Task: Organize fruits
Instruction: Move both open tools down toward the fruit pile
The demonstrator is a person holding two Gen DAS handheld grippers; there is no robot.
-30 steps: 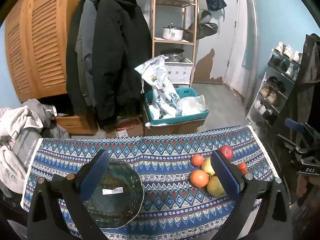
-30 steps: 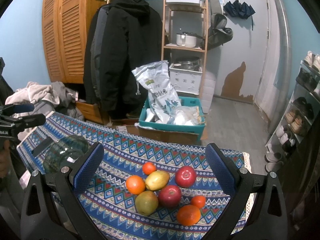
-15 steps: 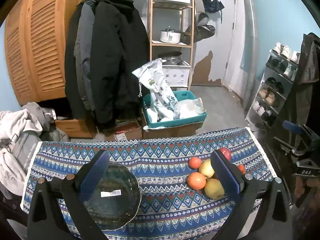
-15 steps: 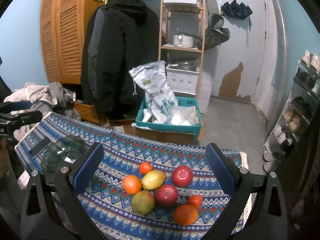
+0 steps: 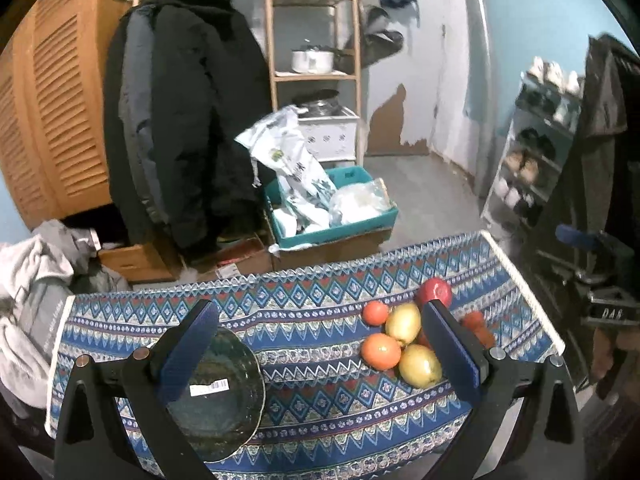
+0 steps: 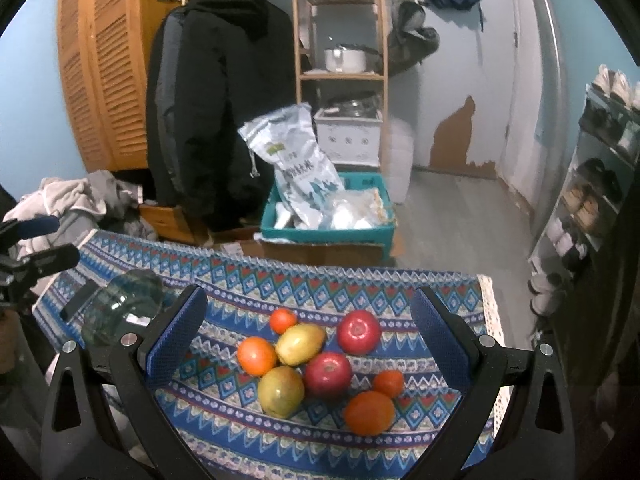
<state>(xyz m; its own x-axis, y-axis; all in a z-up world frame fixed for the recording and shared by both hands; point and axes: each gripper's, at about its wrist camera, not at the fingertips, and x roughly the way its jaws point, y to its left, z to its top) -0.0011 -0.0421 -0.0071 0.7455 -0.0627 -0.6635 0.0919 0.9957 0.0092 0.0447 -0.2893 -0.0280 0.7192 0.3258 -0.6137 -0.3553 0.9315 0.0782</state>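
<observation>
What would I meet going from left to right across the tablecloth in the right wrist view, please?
glass bowl → large orange → far red apple → tablecloth's lace edge

The right tongs (image 6: 308,340) are wide apart and empty above the bench (image 6: 360,284) with a patterned cloth. Between the blue pads lie 2 red apples (image 6: 328,374), 2 yellow-green mangoes (image 6: 281,390) and 4 oranges (image 6: 369,412), close together. A glass bowl (image 6: 124,308) stands at the far left.
</observation>
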